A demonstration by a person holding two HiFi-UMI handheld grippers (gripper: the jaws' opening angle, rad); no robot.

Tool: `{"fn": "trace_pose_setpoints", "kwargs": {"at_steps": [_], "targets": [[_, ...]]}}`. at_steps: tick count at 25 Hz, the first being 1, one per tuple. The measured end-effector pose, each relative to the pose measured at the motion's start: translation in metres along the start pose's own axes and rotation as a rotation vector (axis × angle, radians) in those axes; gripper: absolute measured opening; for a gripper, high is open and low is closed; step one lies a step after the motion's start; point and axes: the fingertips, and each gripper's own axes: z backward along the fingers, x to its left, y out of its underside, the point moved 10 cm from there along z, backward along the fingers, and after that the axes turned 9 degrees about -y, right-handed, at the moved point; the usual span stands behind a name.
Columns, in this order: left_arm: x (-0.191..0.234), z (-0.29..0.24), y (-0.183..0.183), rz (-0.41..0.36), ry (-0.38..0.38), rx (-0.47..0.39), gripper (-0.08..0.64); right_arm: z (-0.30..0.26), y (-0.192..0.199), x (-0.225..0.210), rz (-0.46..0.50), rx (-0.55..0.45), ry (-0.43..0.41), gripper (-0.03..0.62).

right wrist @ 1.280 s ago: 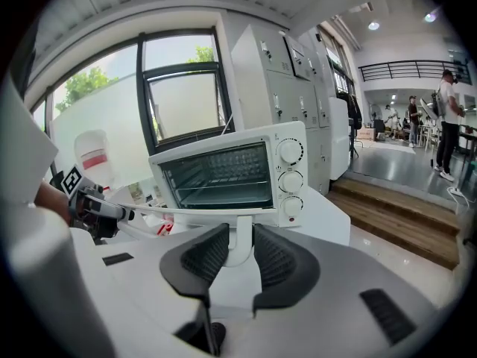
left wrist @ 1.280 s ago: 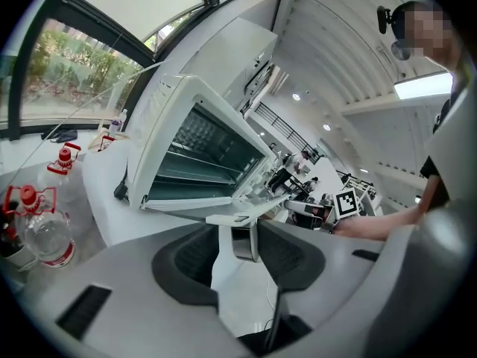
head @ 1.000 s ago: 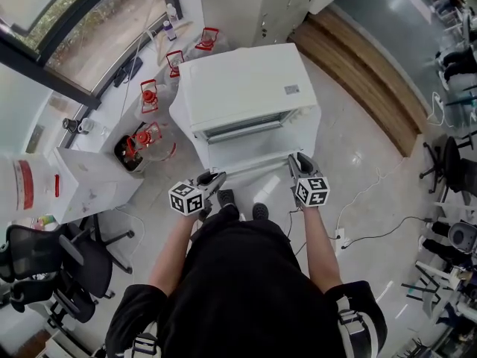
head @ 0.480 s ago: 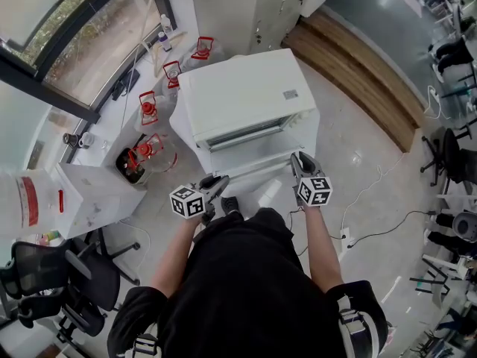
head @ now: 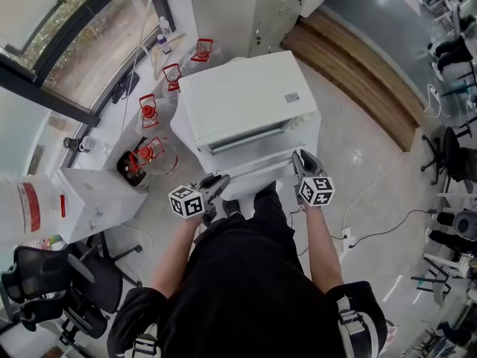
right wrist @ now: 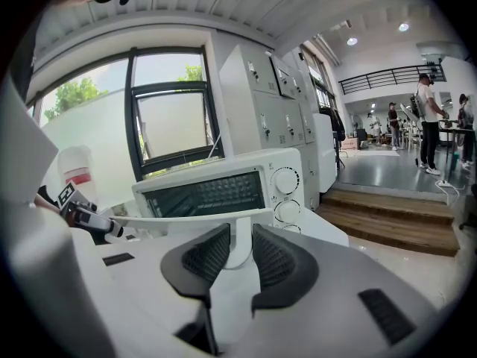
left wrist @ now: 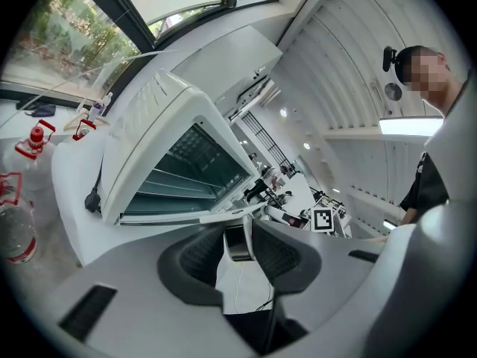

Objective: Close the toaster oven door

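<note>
A white toaster oven [head: 250,99] stands on a white stand, its door [head: 257,162] hanging open toward me. My left gripper [head: 218,183] is at the door's left front corner and my right gripper [head: 299,157] at its right front corner. In the left gripper view the oven [left wrist: 160,118] shows its open cavity, and the jaws [left wrist: 238,245] are closed on the handle's dark end piece. In the right gripper view the white handle bar [right wrist: 186,217] runs across below the oven's glass front [right wrist: 205,194], and the jaws [right wrist: 240,248] pinch the handle's white post.
Several red-capped water bottles [head: 149,144] stand on the floor left of the oven, beside a white desk [head: 89,192]. Office chairs [head: 52,267] are at the lower left. Wooden steps [head: 358,66] lie to the right, lockers [head: 246,6] behind, and cables [head: 373,230] cross the floor.
Both grippers stay at the door's front edge, shifted only slightly. The person's leg has come forward under the door, and the view has drifted a little.
</note>
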Motion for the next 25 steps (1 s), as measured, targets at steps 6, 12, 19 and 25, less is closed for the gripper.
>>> {"fn": "trace_pose_setpoints", "kwargs": {"at_steps": [6,12,19,25], "targets": [[0.009,-0.004,-0.014,0.081,0.032,-0.053,0.130,-0.013,-0.012,-0.005,-0.030,-0.059,-0.026,0.112],[0.010,-0.008,-0.029,0.183,0.022,-0.130,0.130,-0.025,-0.029,-0.011,-0.033,-0.102,-0.059,0.115],[0.021,-0.016,-0.047,0.274,0.025,-0.213,0.132,-0.048,-0.046,-0.017,-0.060,-0.142,-0.083,0.117],[0.025,-0.019,-0.053,0.324,0.042,-0.252,0.135,-0.055,-0.054,-0.018,-0.060,-0.152,-0.086,0.117]]}}
